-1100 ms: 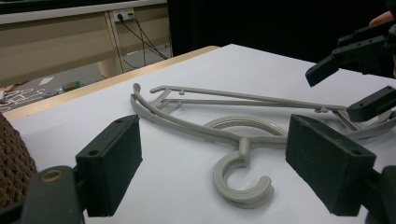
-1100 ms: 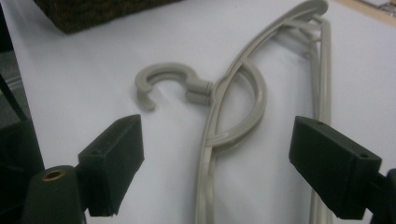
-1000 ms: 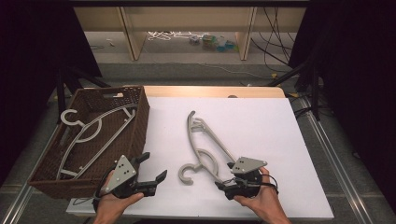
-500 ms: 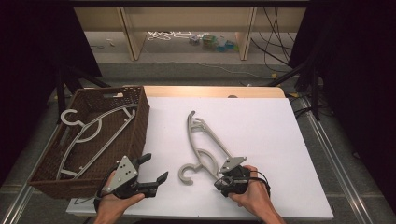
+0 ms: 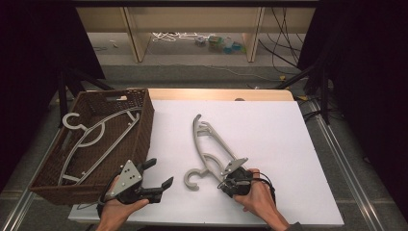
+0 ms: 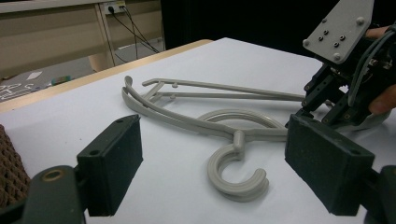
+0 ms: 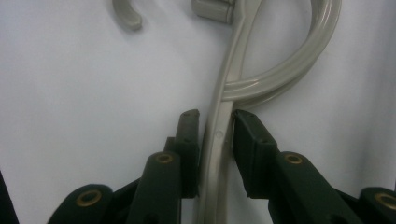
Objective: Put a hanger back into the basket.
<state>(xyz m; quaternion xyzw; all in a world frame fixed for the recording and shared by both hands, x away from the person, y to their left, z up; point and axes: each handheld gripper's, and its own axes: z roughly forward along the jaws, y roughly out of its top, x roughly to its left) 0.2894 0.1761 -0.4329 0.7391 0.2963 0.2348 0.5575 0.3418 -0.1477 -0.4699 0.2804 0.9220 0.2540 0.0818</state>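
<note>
At the near edge of the white table (image 5: 269, 130), a person's two hands each work a pair of tongs over a grey plastic hanger (image 5: 210, 149) lying flat near the middle of the sheet, its hook turned toward the near side. The right tongs (image 5: 230, 179), gripped in the right hand (image 5: 257, 197) with the forearm coming in from the near right, point left and slightly away; their jaws have just been closing and now sit narrow on either side of the hanger's (image 7: 219, 140) arm, pads against or nearly against it. The left tongs (image 5: 156, 175), held low in the left hand (image 5: 118, 209) at the near left, stand wide with nothing between them, aimed rightward toward the hanger's hook (image 6: 233, 172) and the other tongs (image 6: 345, 88). To the left, a brown wicker basket (image 5: 144, 125) holds a second, paler hanger (image 5: 91, 139) resting slantwise inside.
</note>
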